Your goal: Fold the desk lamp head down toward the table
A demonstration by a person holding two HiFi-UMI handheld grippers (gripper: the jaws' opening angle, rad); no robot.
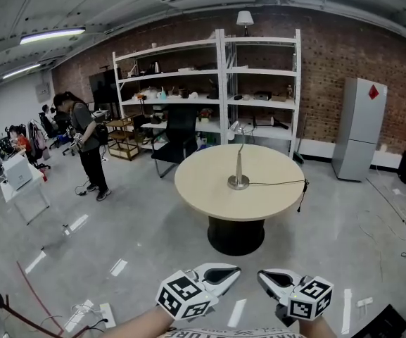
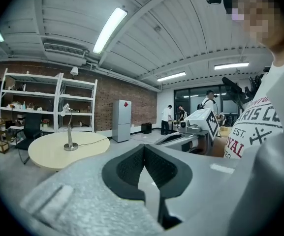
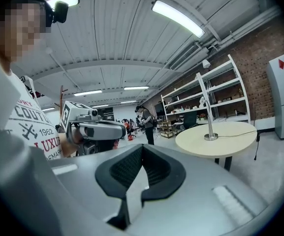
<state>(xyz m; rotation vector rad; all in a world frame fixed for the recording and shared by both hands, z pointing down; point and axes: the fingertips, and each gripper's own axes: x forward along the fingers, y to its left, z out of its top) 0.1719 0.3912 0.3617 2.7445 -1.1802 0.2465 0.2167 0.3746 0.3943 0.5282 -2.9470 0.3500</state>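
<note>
The left claw [image 1: 222, 275] and right claw [image 1: 271, 279] are both clenched on nothing, well apart from the round beige desk [image 1: 210, 204], where the slim silver desk lamp [image 1: 238, 166] stands upright mid-desk, and pushing its head without steadying it could tip it.

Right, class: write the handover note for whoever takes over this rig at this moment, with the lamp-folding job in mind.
Left gripper: shut, empty, held low near the person's body, well short of the table.
Right gripper: also shut and empty, beside the left one.
Desk lamp: stands upright near the middle of the round table, with its cable running to the table's right edge.
Done: nothing yet; the lamp head is up at the top of the stem, untouched.
Left: walk up to the table, probably steady the base with one gripper, then fold the head down toward the tabletop.
</note>
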